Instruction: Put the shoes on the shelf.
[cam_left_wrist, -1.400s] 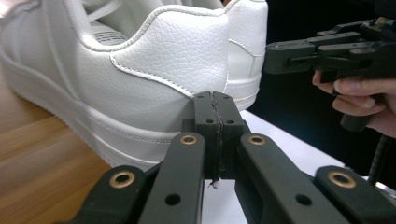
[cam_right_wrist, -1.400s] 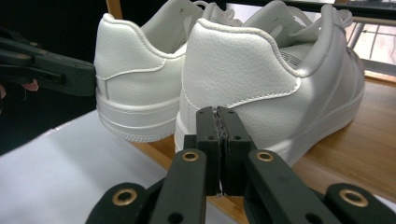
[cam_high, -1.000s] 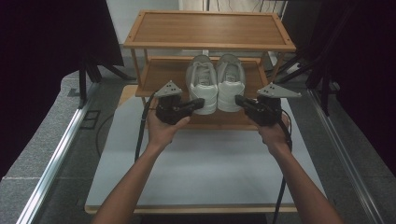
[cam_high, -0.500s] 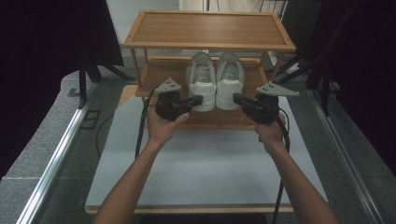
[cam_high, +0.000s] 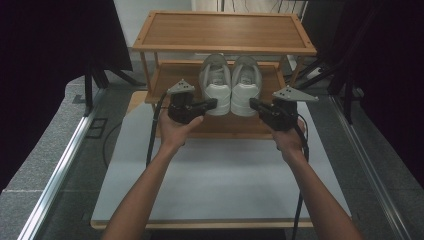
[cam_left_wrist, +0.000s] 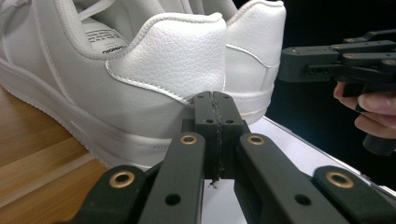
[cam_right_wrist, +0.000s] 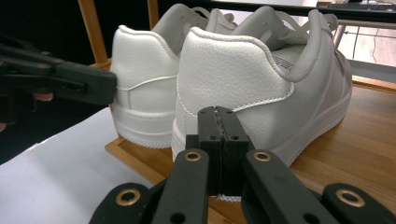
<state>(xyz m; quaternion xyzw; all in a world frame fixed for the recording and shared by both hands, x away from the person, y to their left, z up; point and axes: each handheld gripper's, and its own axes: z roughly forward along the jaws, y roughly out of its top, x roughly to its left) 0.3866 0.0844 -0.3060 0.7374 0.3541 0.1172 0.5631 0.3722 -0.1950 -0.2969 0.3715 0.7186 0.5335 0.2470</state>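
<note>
A big white table (cam_high: 220, 185) sits under a wooden shoe rack (cam_high: 222, 32) with two shelves. On the lower shelf (cam_high: 175, 80) stand two white shoes side by side, touching, with their heels facing the person. The left shoe (cam_high: 215, 82) and the right shoe (cam_high: 246, 82) both look like plain white leather with white laces.

The left gripper (cam_high: 212, 104) is held in the left hand (cam_high: 175, 131), and its tip is just beside the heel of the left shoe. Its jaws are pressed together with nothing between them. The right gripper (cam_high: 254, 105) is held in the right hand (cam_high: 290, 140), and its tip is just beside the heel of the right shoe. Its jaws are pressed together too, and hold nothing.

Inside the left shoe is a small white label (cam_left_wrist: 106, 41) with black writing. The words are too small to read. The right shoe has a label (cam_right_wrist: 285, 61) like it, also too small to read.
</note>
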